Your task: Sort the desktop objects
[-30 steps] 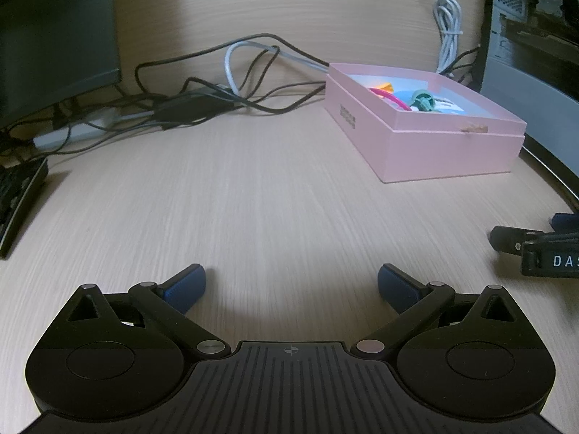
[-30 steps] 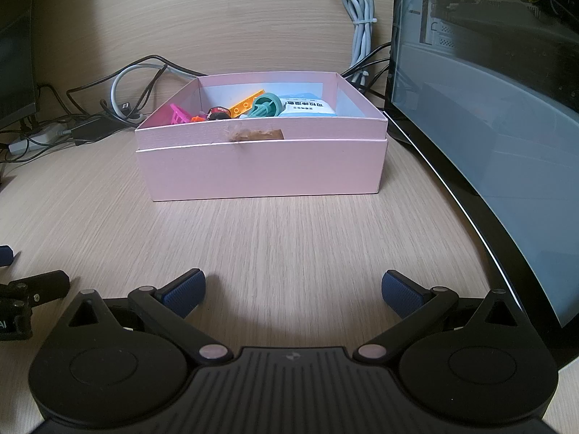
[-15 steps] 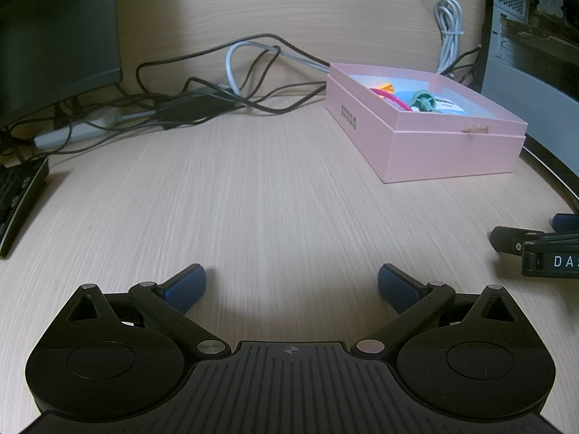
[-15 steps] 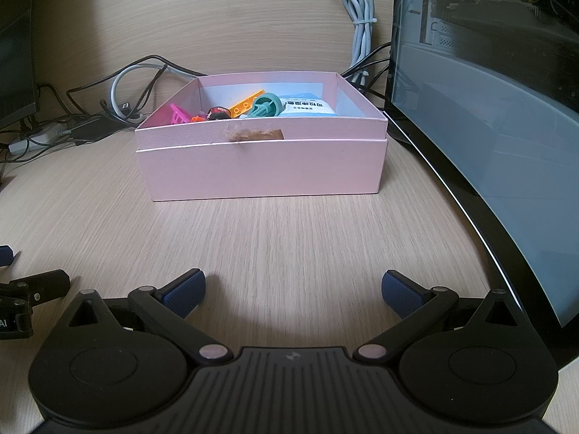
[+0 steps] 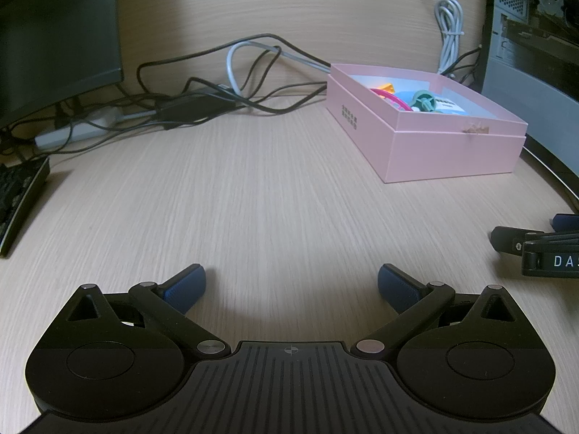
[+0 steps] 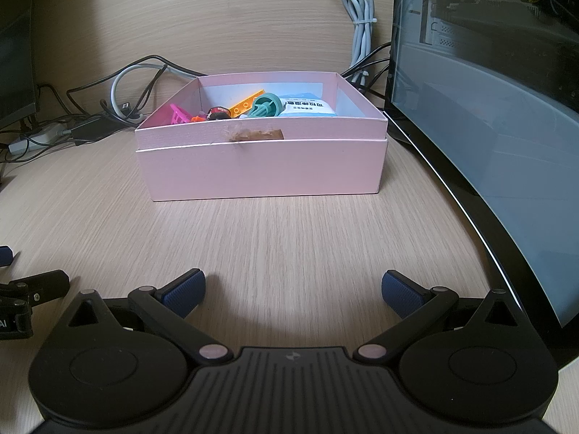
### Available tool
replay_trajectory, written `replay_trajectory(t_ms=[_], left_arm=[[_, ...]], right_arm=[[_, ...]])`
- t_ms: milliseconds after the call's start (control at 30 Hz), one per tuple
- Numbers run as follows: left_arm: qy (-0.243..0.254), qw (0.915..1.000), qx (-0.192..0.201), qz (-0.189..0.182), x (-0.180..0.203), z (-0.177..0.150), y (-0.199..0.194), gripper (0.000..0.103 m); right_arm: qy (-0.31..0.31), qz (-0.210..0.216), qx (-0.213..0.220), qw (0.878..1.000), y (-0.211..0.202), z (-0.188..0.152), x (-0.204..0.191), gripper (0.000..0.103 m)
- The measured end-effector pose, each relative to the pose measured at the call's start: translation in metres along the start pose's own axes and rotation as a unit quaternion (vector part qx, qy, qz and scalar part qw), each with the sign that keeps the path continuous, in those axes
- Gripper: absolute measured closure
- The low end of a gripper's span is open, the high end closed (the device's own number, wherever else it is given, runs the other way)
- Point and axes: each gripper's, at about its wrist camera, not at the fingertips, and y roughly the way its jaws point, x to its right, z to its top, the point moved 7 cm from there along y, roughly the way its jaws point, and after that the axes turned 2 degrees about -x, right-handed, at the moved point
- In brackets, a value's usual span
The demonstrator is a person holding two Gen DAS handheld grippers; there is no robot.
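Note:
A pink box (image 6: 260,166) stands on the wooden desk straight ahead of my right gripper (image 6: 293,291), which is open and empty, low over the desk. Inside the box lie a teal plastic piece (image 6: 266,105), an orange strip (image 6: 246,105), a magenta piece (image 6: 179,115), a blue-and-white packet (image 6: 307,106) and a small dark item. In the left wrist view the same pink box (image 5: 434,152) sits at the right. My left gripper (image 5: 291,285) is open and empty over bare desk. The right gripper's side shows at the far right edge of that view.
Tangled black and grey cables (image 5: 202,101) with a power adapter lie at the back of the desk. A dark monitor (image 5: 54,36) and a keyboard edge (image 5: 18,202) are on the left. A glass-sided computer case (image 6: 488,144) stands close on the right. A bundled white cable (image 6: 362,32) hangs behind the box.

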Motion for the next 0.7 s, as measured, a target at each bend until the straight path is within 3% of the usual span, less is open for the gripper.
replay_trajectory(t_ms=[700], left_arm=[[0.002,1.0000,-0.002,-0.006,-0.0011,0.0005,0.0000,0.000]], right_arm=[[0.000,0.000,0.000,1.000,0.0003,-0.0001,-0.0003,0.000]])
